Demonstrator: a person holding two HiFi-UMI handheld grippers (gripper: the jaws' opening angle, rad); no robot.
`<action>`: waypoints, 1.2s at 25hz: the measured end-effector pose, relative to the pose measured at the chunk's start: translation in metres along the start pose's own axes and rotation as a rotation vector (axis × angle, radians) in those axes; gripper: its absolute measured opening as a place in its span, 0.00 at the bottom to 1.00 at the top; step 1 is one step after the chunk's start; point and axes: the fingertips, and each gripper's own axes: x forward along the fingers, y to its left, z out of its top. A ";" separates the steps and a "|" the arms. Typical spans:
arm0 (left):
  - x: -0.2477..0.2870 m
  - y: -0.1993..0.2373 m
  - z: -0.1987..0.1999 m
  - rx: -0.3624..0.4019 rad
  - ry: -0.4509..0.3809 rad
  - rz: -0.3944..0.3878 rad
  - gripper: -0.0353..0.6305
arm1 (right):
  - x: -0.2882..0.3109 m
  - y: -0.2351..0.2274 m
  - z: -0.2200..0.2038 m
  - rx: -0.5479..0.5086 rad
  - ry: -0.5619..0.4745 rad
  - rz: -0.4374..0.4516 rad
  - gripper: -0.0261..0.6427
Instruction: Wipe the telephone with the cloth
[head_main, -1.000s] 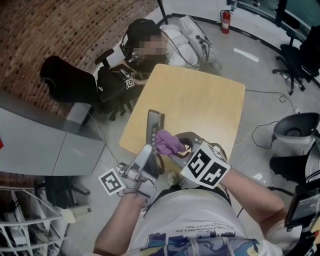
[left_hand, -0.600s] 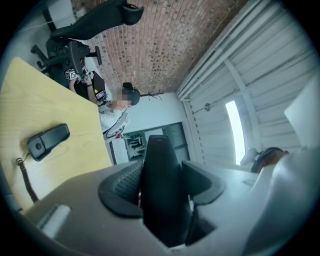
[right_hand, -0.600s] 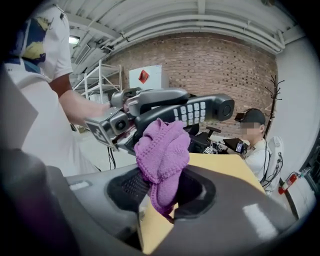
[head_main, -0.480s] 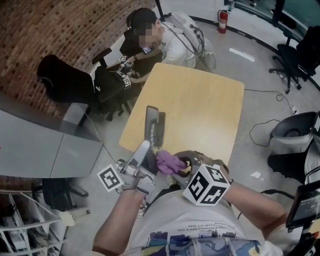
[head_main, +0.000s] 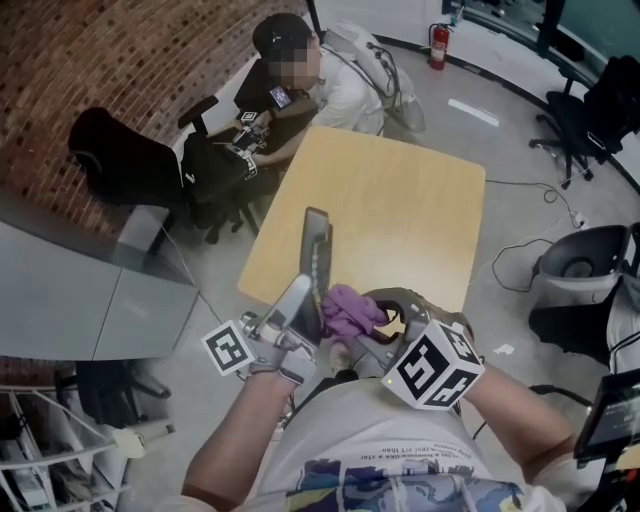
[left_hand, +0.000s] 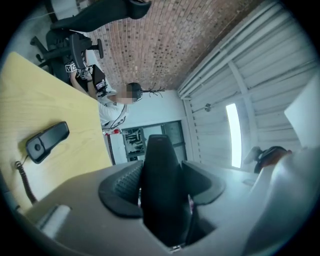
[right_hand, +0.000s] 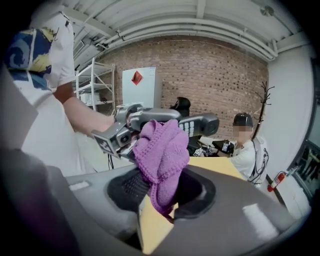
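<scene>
A dark telephone handset (head_main: 316, 250) stands tilted over the near edge of the wooden table (head_main: 400, 210), and my left gripper (head_main: 312, 305) is shut on its lower end. In the left gripper view the black handset (left_hand: 159, 175) fills the gap between the jaws. My right gripper (head_main: 365, 325) is shut on a bunched purple cloth (head_main: 348, 310), which presses against the handset's lower part beside the left gripper. In the right gripper view the cloth (right_hand: 162, 150) stands up between the jaws, with the handset's keypad side (right_hand: 200, 124) just behind it.
In the left gripper view a black phone piece with a cord (left_hand: 47, 141) lies on the table. A person (head_main: 300, 75) sits at the table's far side by black office chairs (head_main: 130, 160). A grey bin (head_main: 580, 265) and cables are on the floor to the right.
The cloth has slid down the handset toward me. My right gripper has moved nearer and to the right. The handset now stands more upright in the left gripper.
</scene>
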 end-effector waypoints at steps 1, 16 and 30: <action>-0.001 0.001 0.000 -0.005 0.002 -0.002 0.43 | -0.001 -0.005 0.006 -0.003 -0.006 -0.018 0.22; -0.019 0.006 0.027 -0.077 0.019 -0.034 0.43 | 0.040 0.042 0.017 -0.044 0.058 0.021 0.22; -0.020 0.028 0.048 0.021 0.085 0.037 0.43 | 0.055 0.026 -0.046 0.125 0.187 -0.097 0.22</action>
